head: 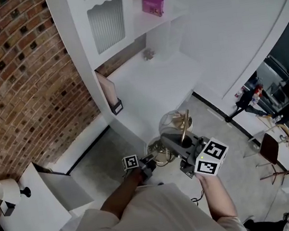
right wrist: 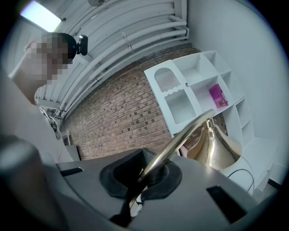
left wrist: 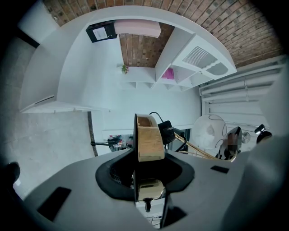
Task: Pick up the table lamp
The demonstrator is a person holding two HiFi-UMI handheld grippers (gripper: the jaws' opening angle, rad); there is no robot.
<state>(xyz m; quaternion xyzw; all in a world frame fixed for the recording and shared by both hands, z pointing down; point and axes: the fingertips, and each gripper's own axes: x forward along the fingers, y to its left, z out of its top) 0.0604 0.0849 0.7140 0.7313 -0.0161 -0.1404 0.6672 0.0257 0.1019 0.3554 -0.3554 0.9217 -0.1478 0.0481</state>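
Head view: brass table lamp with bell shade [head: 176,129] held clear of the white worktop [head: 151,84], over the grey floor [head: 106,149] just beside its corner. Left gripper [left wrist: 146,155] fingers clamped on the edge of the round gold-coloured base [left wrist: 149,140]. Right gripper [right wrist: 146,169] fingers shut tight on the thin curved brass stem [right wrist: 185,133]. Probably bottom-heavy, rigid metal. Polished, so slippery; stem likely to twist in a pinch. Best carried by base rim plus stem low down, never by the shade [right wrist: 219,149]. Worth watching the black cord [right wrist: 239,173] for snags.
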